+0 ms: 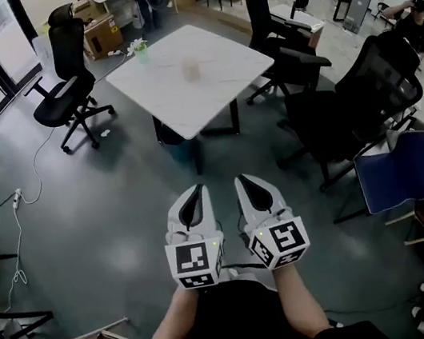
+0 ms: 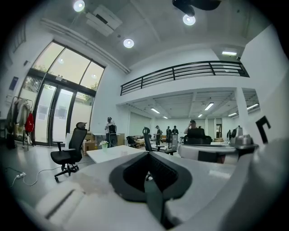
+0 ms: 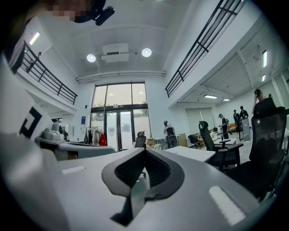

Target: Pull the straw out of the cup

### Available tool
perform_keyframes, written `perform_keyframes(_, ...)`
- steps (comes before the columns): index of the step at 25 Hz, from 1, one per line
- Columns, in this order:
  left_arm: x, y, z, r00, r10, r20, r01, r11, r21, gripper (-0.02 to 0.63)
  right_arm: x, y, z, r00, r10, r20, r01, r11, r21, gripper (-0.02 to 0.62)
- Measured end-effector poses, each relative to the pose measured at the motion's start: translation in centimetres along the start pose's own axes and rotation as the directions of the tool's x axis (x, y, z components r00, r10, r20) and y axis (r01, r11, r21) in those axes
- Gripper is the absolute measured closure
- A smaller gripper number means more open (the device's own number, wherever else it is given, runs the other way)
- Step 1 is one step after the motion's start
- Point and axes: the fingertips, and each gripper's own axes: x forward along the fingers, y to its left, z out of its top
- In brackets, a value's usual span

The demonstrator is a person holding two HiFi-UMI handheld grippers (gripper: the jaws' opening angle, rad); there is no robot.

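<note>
A: How are the jaws?
B: Left gripper (image 1: 193,189) and right gripper (image 1: 246,177) are side by side, both pressed together on nothing.
A: And the cup?
B: The cup (image 1: 191,68) is on the white table (image 1: 176,106), straight ahead of the fingertips and well beyond them, between the two lines of reach. Neither hand looks nearer. The straw is too blurred to tell its lean.

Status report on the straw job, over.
Left gripper and right gripper shut, empty. Cup on white table ahead, untouched; straw too small to see. Office chairs flank table.
</note>
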Motion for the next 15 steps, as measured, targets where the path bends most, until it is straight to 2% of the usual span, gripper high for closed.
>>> perform_keyframes(7,1.5,1.1,-0.4,1.000,0.025,-0.002,-0.025,1.000,-0.016,0.604,1.6,-0.9,-0.3,1.000,0.019,-0.007,-0.018,1.000,0.010,0.592)
perform_keyframes(15,6.4,4.0,-0.4,0.998,0.056,0.001,-0.056,0.998,-0.036,0.604,5.9,-4.1,-0.3,1.000,0.008,-0.011,-0.008,1.000,0.009,0.593)
